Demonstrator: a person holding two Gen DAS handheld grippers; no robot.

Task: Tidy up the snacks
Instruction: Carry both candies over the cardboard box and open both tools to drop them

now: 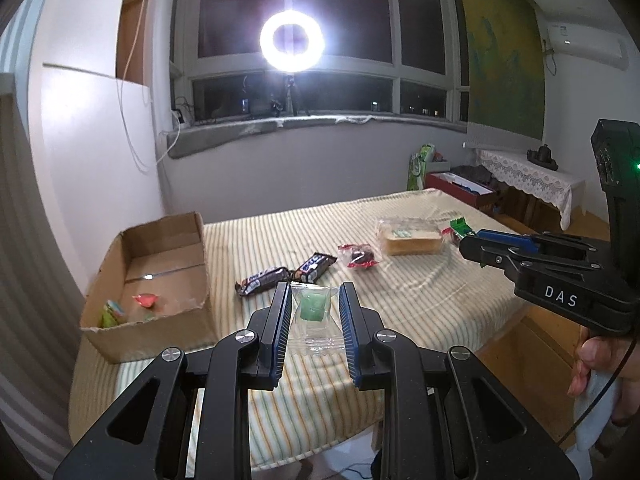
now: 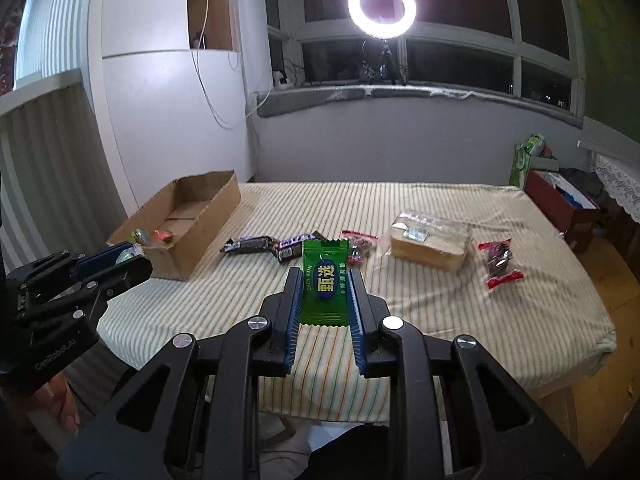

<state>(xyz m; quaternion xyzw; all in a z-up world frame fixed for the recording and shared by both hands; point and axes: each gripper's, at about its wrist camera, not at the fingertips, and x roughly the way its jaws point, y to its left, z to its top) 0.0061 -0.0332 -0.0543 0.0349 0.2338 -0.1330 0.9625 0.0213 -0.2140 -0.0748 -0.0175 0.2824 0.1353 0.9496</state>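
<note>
My left gripper [image 1: 314,298] is shut on a clear-wrapped green candy [image 1: 315,309], held above the striped table [image 1: 360,360], just right of the cardboard box [image 1: 116,340]. The box holds a few small candies [image 1: 144,300]. My right gripper [image 2: 325,280] is shut on a green snack packet [image 2: 326,282], held above the table's near side. Two dark chocolate bars [image 2: 248,245] [image 2: 294,245], a red-wrapped snack [image 2: 360,250], a clear pack of bread [image 2: 430,242] and another red-wrapped snack [image 2: 500,262] lie on the table. The left gripper shows at the left in the right wrist view [image 2: 120,264].
A ring light [image 1: 292,38] glares from the window sill behind the table. A white cabinet [image 1: 80,140] stands behind the box. A red box [image 2: 560,204] and a lace-covered side table [image 1: 532,180] stand at the right.
</note>
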